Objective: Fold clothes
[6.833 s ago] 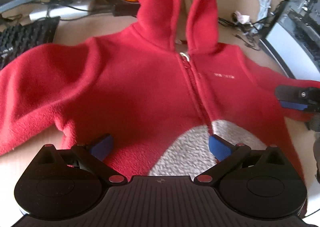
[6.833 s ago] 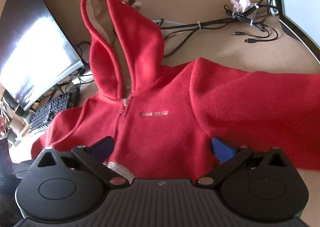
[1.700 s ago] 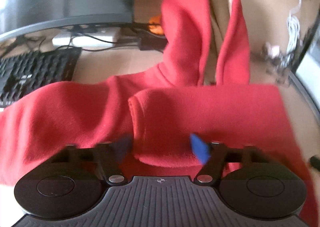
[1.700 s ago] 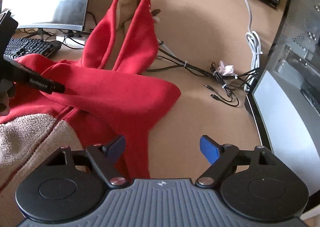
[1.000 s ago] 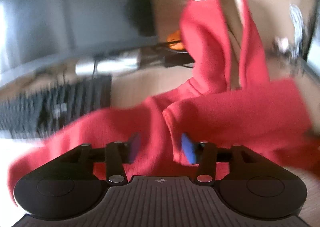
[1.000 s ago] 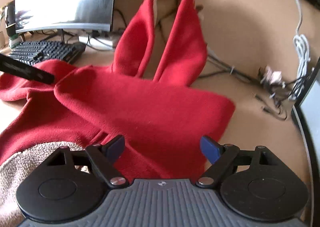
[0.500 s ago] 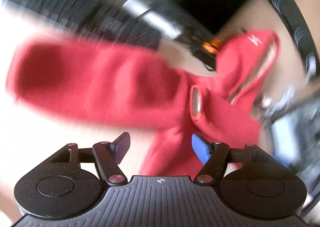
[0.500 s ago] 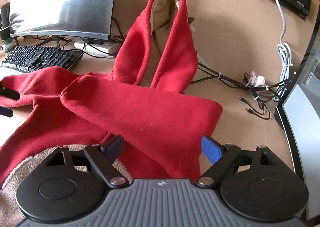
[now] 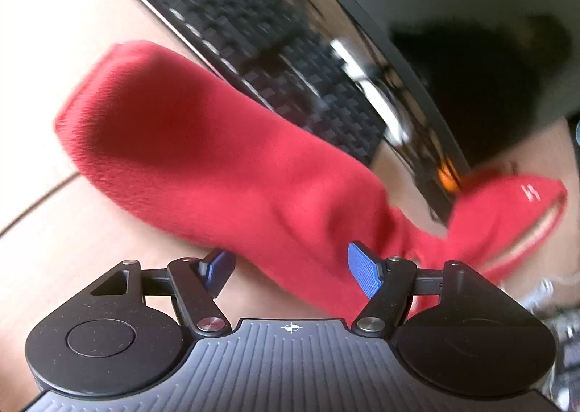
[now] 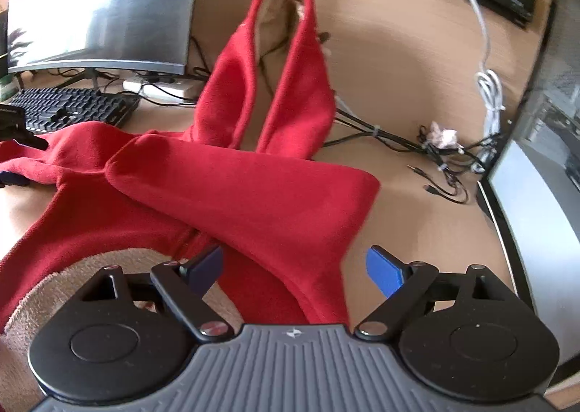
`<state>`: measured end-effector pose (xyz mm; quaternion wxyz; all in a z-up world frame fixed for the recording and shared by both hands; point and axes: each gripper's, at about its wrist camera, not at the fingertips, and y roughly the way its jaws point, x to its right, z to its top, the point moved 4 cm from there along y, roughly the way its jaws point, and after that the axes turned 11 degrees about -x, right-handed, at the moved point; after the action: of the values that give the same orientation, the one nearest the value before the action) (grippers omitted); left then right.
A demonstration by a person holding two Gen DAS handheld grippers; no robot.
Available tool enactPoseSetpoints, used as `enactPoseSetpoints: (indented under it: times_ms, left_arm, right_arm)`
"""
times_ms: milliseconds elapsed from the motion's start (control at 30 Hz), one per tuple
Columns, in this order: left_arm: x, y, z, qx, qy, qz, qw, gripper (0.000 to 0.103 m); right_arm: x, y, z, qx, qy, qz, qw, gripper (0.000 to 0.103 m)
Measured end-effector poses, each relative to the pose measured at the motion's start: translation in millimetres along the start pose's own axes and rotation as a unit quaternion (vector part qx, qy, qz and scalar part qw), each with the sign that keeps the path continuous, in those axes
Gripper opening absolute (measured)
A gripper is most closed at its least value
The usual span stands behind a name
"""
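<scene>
A red fleece hoodie (image 10: 235,190) lies face up on the desk, with its hood (image 10: 286,60) propped up against the back wall. Its right sleeve is folded across the chest. The beige lining (image 10: 72,285) shows at the turned-up hem. The left sleeve (image 9: 203,143) stretches out beside the keyboard. My left gripper (image 9: 290,267) is open, with that sleeve running between its jaws near the shoulder. In the right wrist view its fingers (image 10: 25,136) show at the far left, around that sleeve. My right gripper (image 10: 295,268) hangs open above the fold of the right sleeve.
A black keyboard (image 10: 72,109) and a monitor (image 10: 101,2) stand behind the left sleeve. A tangle of black cables (image 10: 435,151) and a white cord (image 10: 489,85) lie right of the hood. A second screen (image 10: 536,216) borders the desk on the right.
My left gripper left the folded right sleeve, swung left with a roll and widened its jaws; it now straddles the left sleeve. The right gripper drew back a little.
</scene>
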<state>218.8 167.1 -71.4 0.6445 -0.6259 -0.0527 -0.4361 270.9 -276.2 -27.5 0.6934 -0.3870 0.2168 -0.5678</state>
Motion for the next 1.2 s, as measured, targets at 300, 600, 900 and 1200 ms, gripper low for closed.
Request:
enactPoseSetpoints:
  times_ms: [300,600,900,1200]
  left_arm:
    - [36.1,-9.3,19.0,0.097,0.109,0.079,0.9861,0.029]
    - [183.4,-23.2,-62.0,0.108,0.396,-0.03,0.9114,0.037]
    - [212.1,43.3,-167.3,-0.023,0.59,0.003,0.8068,0.078]
    - [192.9,56.4,-175.1,-0.013,0.636,0.088,0.7666,0.081]
  right_arm:
    - [41.7,-4.2,-15.4,0.01,0.048,-0.024,0.999,0.087]
    - [69.2,4.4,-5.9,0.021,0.078,-0.014,0.997,0.087]
    - [86.8,12.1,9.2,0.017,0.14,0.096,0.985,0.087]
    - [58.8,55.8,37.9,-0.01,0.097,0.206,0.974,0.044]
